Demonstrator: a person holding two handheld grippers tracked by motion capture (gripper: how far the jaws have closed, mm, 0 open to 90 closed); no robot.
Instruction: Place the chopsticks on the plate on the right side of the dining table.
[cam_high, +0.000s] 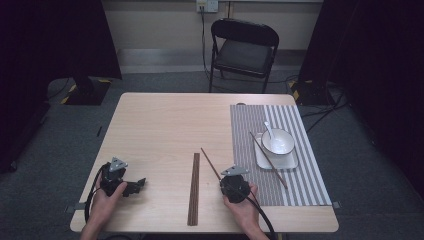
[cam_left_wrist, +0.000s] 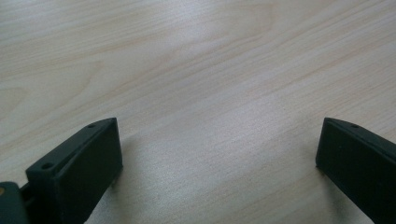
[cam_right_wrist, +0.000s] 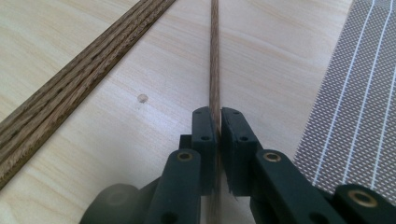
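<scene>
A single brown chopstick (cam_high: 209, 162) lies slanted on the wooden table, and my right gripper (cam_high: 226, 178) is shut on its near end. In the right gripper view the jaws pinch the chopstick (cam_right_wrist: 215, 60), which runs straight away from them. A bundle of several chopsticks (cam_high: 194, 188) lies lengthwise at the middle front, seen again as the bundle (cam_right_wrist: 79, 79) left of the jaws. Another chopstick (cam_high: 268, 160) lies slanted across the white plate (cam_high: 293, 162) on the striped placemat (cam_high: 246, 125). My left gripper (cam_high: 143, 182) rests at the front left, open over bare wood (cam_left_wrist: 215, 140).
A white bowl (cam_high: 278, 142) with a white spoon (cam_high: 268, 127) stands on the plate. A black folding chair (cam_high: 243, 50) stands beyond the table's far edge. Cables trail from both grippers toward the front edge.
</scene>
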